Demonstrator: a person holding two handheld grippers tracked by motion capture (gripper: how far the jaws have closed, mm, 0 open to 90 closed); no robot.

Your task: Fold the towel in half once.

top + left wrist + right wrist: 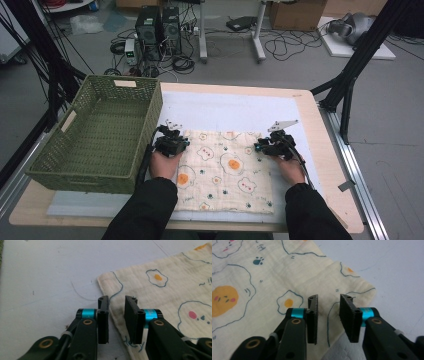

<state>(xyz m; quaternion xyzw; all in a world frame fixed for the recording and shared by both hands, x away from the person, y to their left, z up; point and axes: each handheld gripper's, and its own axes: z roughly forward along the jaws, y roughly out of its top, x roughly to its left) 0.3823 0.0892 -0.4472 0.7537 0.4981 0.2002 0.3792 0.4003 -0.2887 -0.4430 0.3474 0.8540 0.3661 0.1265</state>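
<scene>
In the high view, the cloth's (225,170) edges at nine and three o'clock are hidden by hands. Whether its fabric is pinched cannot be told.

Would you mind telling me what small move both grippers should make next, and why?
Probably close both on the cloth. The left gripper straddles its edge near one far corner, the right gripper sits near the other, and both stand slightly apart, not yet pinching.

a lab: computer towers (159,29), tangled cables (280,46) and cardboard boxes (297,14) on the floor.
</scene>
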